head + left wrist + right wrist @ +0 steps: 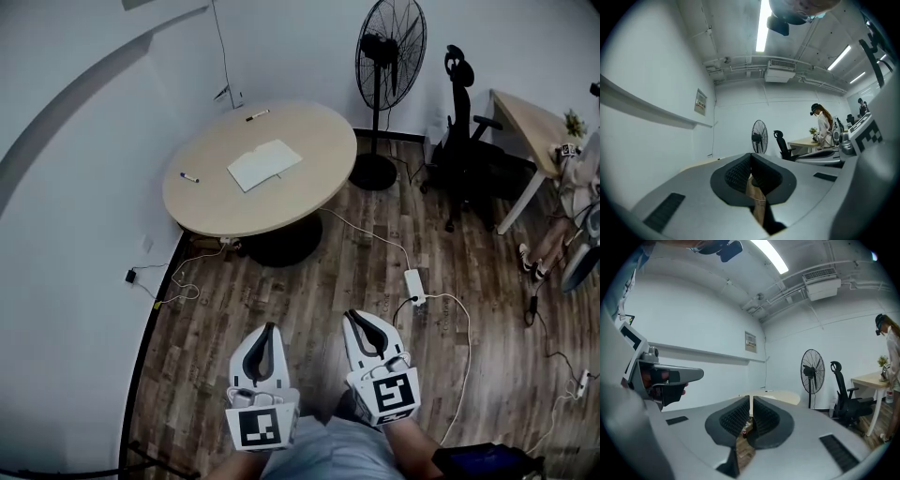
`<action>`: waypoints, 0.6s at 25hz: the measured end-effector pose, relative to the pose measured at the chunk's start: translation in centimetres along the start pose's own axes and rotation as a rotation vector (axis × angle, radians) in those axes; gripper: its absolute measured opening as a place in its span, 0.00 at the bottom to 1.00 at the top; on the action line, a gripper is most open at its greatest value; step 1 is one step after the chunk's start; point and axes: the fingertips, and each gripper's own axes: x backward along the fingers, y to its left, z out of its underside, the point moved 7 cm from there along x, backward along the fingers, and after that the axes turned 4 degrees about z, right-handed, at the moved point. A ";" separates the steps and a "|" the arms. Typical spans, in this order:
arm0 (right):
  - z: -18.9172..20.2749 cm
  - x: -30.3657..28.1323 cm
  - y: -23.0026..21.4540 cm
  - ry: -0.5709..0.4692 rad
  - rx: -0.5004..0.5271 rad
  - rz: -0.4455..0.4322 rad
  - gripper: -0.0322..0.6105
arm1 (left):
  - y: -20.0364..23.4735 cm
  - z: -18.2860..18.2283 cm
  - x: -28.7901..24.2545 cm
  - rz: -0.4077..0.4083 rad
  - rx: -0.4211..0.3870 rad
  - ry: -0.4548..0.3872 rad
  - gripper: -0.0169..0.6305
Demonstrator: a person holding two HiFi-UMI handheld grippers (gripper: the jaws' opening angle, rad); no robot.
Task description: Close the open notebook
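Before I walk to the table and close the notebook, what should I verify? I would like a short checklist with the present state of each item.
1. Notebook lies open on the round table: ok, closing not yet done.
2. Left gripper empty: ok, fingers together, nothing between them.
3. Right gripper empty: ok, fingers together, nothing held.
4. Notebook within reach: not ok, both grippers hang over the floor, far from the table.
5. Walking path free: not ok, a corded power strip lies on the floor ahead.
6. Pages free of clutter: ok, the pen and the marker lie apart from the notebook.
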 end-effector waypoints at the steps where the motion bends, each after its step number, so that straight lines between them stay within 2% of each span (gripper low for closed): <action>1: 0.1 -0.4 -0.7 0.006 -0.005 -0.004 0.13 | -0.2 0.0 -0.6 -0.006 -0.002 0.004 0.05; 7: 0.8 -3.4 -3.3 0.017 -0.020 -0.038 0.13 | -0.2 0.8 -4.2 -0.037 0.007 0.029 0.05; 15: 1.3 -10.6 -5.7 0.057 -0.008 -0.044 0.13 | 2.7 2.4 -11.0 -0.046 0.034 0.056 0.05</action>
